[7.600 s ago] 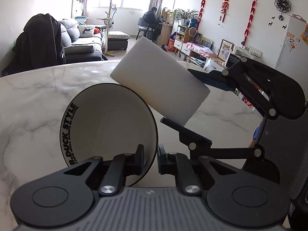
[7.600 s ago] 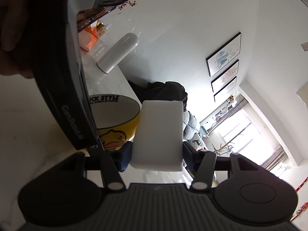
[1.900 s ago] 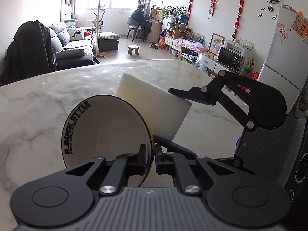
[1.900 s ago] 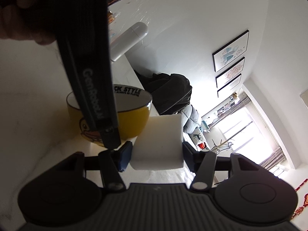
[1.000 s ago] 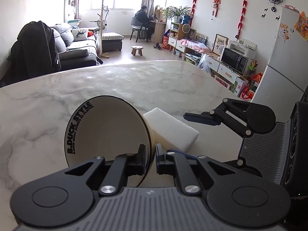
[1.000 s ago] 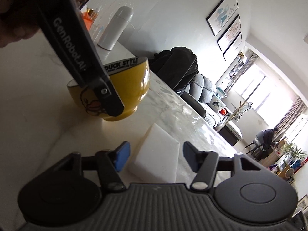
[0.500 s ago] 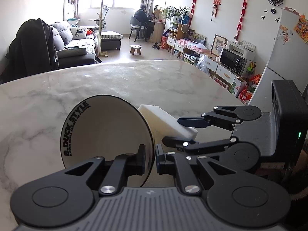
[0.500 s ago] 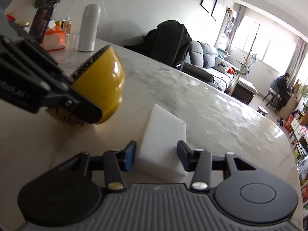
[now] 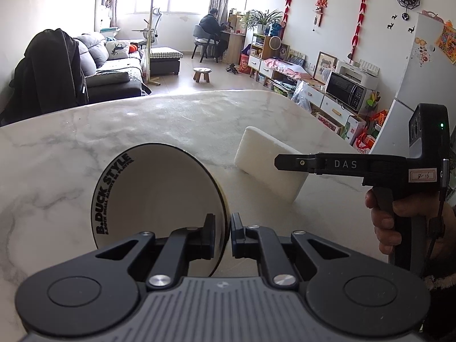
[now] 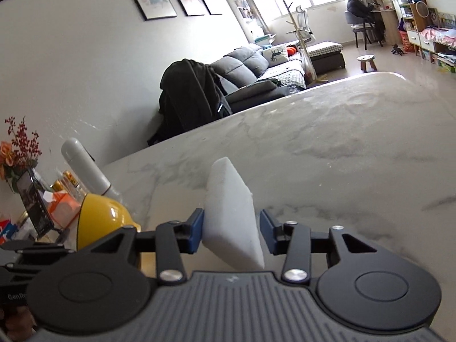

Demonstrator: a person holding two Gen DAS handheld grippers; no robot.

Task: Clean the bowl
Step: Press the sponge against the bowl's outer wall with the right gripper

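We find the left gripper [image 9: 229, 238] clamped on the rim of the yellow duck bowl [image 9: 159, 196], tipped near the marble table's [image 9: 185, 119] near edge, while the right gripper [image 10: 231, 232] is closing around the white sponge [image 10: 232, 222], apparently regripping it; next it must carry it into the bowl.

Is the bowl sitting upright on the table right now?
No: in the left wrist view the bowl is tipped on its side, its opening facing the camera, with the left gripper clamped on its rim.

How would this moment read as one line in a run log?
left gripper: shut on bowl rim | right gripper: jaws closing around sponge | table: marble
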